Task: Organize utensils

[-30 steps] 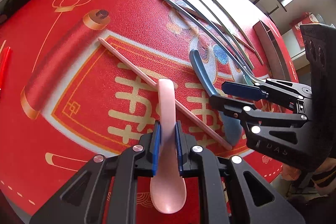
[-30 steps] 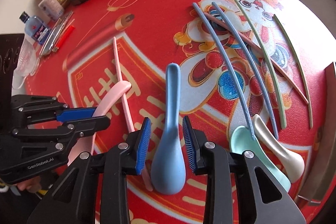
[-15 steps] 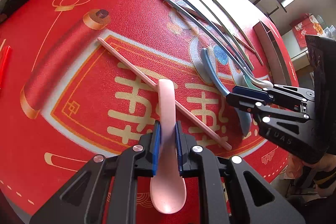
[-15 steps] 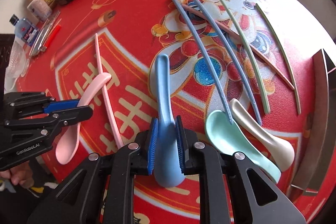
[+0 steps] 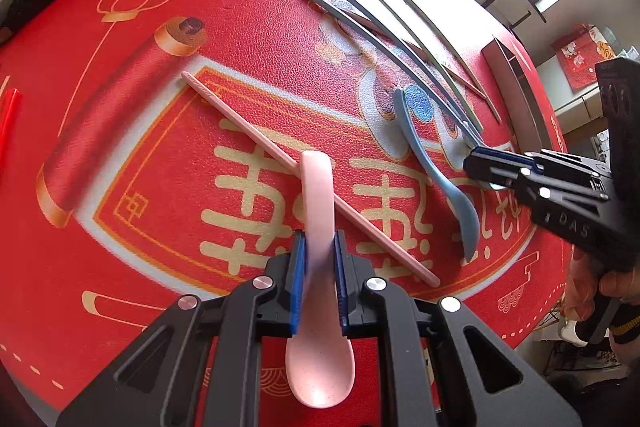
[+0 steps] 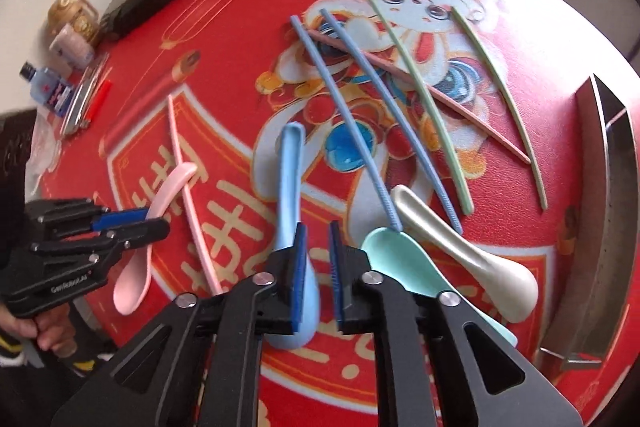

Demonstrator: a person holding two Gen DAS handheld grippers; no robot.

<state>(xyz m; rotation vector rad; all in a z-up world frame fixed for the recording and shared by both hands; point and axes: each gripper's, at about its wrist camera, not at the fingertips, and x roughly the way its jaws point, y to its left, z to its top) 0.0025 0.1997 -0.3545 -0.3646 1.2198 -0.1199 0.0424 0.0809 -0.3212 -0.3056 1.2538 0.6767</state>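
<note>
My left fingers were clenched on the pink spoon's handle, its bowl toward me above the red tabletop and its tip over the pink chopstick. My right fingers were opening, the blue spoon lying loose against the left pad, the mint spoon and white spoon just beside. Bare red mat lay open beyond the pink chopstick, while the metal tray lined the right edge.
</note>
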